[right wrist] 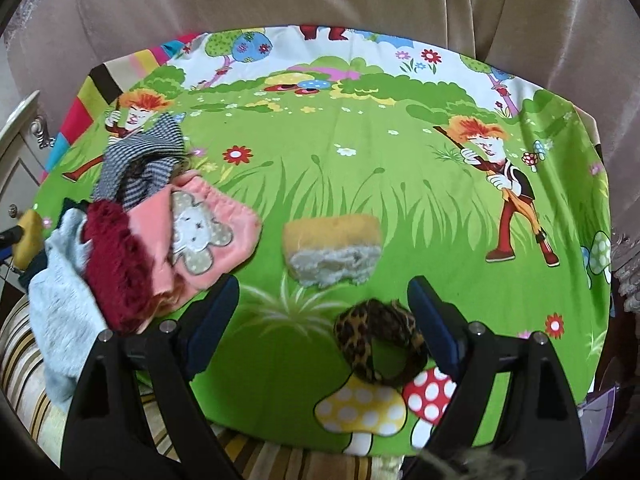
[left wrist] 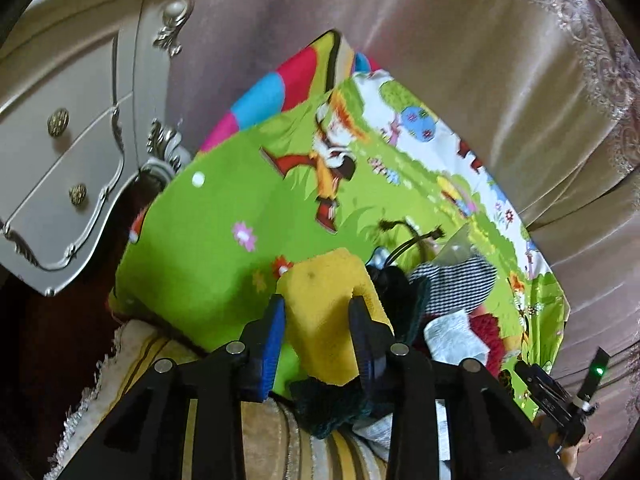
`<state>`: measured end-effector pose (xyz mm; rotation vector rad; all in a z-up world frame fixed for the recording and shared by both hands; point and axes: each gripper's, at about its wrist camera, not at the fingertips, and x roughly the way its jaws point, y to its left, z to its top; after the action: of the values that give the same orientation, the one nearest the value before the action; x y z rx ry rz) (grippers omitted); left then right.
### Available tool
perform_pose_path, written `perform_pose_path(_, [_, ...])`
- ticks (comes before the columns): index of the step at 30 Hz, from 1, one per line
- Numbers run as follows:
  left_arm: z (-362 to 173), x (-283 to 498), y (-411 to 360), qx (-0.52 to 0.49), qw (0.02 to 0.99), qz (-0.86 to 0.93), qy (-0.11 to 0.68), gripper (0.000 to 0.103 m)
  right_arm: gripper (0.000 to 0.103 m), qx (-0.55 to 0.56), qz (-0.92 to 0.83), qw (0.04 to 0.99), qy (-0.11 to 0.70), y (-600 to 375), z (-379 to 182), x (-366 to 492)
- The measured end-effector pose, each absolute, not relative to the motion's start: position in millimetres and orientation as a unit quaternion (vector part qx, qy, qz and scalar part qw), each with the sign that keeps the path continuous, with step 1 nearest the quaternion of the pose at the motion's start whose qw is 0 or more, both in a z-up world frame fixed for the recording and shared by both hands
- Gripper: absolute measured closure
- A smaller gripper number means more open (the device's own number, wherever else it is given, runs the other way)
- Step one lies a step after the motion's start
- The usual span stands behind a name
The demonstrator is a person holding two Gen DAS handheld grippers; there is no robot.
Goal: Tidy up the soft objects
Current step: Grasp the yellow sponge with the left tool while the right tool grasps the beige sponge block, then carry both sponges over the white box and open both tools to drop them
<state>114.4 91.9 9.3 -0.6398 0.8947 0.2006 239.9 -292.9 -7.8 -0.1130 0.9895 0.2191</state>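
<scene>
At the far left of the left wrist view stands a cream dresser (left wrist: 68, 152) with brass knobs, well apart from the work. The bright green cartoon-print cloth (left wrist: 208, 248) spreads to its right as the surface that carries the things. Near the camera, the left gripper (left wrist: 318, 312) has its jaws clamped on a yellow sponge (left wrist: 332, 312), blue pads pressing both sides. Just right of the sponge lies a heap of soft things, among them a striped knit (left wrist: 460, 280) and a white cloth (left wrist: 452, 336).

In the right wrist view the same heap sits at the left: grey-blue fleece (right wrist: 60, 304), a dark red fuzzy piece (right wrist: 116, 268), and a pink garment (right wrist: 208, 236) with a sewn-on bear, the striped knit beyond them. Near the middle a second sponge (right wrist: 332, 252), yellow on top and ragged white on its near face, rests alone on the cloth. Nearer and slightly right, a leopard-print scrunchie (right wrist: 380, 344) lies flat. The right gripper (right wrist: 324, 312) holds its jaws wide apart with nothing gripped; the scrunchie lies between the fingers, just beside the right one.
</scene>
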Motion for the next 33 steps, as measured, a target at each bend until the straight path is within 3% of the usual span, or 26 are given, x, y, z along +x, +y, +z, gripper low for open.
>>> perform_pose_path(11, [16.0, 114.8, 81.3, -0.293, 0.858, 0.082, 0.414, 0.069, 0.015, -0.071, 0.097, 0.861, 0.494, -286.0, -33.5, 278.8])
perform_pose_path(12, [15.5, 113.5, 80.2, -0.293, 0.858, 0.081, 0.414, 0.069, 0.018, -0.072, 0.097, 0.860, 0.496, -285.8, -35.6, 280.6])
perform_pose_path(13, [15.4, 113.2, 79.3, -0.294, 0.858, 0.080, 0.414, 0.069, 0.034, -0.074, 0.097, 0.860, 0.496, -285.3, -36.9, 281.1])
perform_pose_path(14, [15.2, 113.0, 78.4, -0.294, 0.858, 0.079, 0.414, 0.069, 0.037, -0.076, 0.098, 0.859, 0.497, -284.7, -37.8, 280.7])
perform_pose_path(33, [46.4, 91.3, 16.9, -0.288, 0.879, -0.001, 0.381, 0.069, 0.037, -0.013, 0.091, 0.898, 0.430, -330.7, 41.2, 176.9])
